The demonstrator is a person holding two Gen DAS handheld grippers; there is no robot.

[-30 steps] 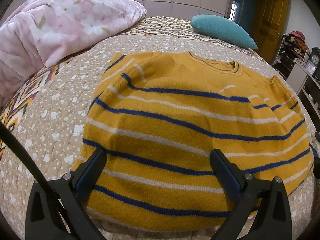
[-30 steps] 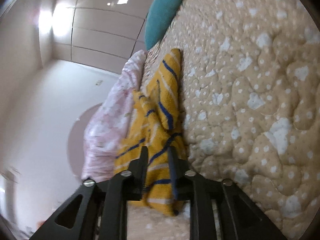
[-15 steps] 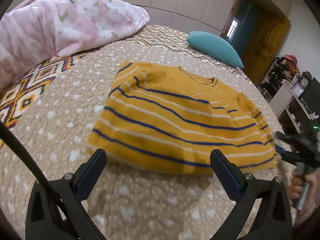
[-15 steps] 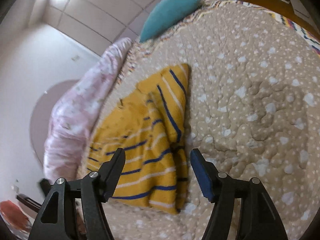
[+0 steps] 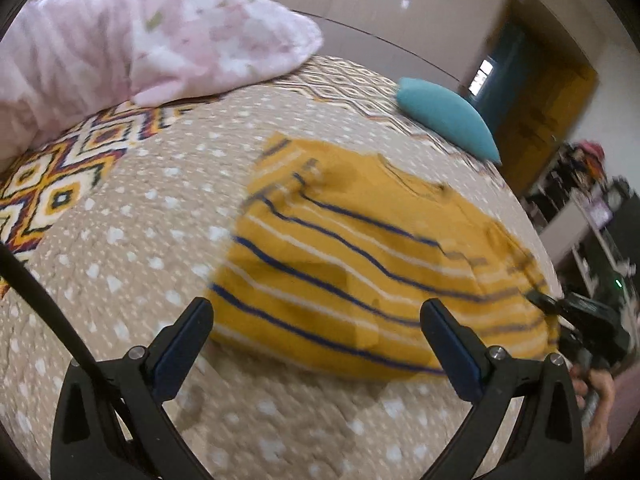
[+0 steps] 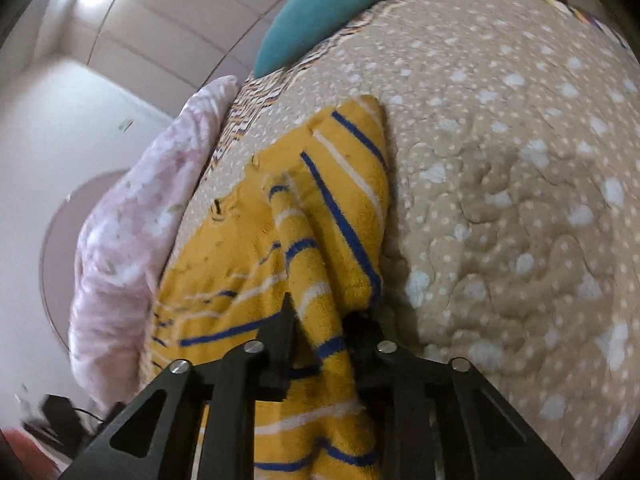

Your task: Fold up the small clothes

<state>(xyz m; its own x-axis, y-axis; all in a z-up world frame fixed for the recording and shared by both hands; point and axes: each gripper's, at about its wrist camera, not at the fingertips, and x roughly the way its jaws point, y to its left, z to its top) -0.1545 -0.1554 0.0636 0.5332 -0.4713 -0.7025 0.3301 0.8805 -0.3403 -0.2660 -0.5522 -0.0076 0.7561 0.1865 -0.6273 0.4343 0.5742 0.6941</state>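
Observation:
A yellow sweater (image 5: 360, 264) with blue and white stripes lies on the beige dotted bedspread (image 5: 132, 240). My left gripper (image 5: 316, 332) is open and empty, just in front of the sweater's near hem. My right gripper (image 6: 320, 316) is shut on a bunched fold of the sweater (image 6: 320, 248) at its right edge. It also shows at the right edge of the left wrist view (image 5: 576, 312), at the sweater's right side.
A pink floral duvet (image 5: 132, 44) is heaped at the far left of the bed. A teal pillow (image 5: 444, 116) lies at the far end. Shelves and furniture (image 5: 592, 216) stand to the right of the bed.
My right gripper was open half a second ago and has closed on the sweater's right edge. My left gripper stayed open and moved slightly toward the hem.

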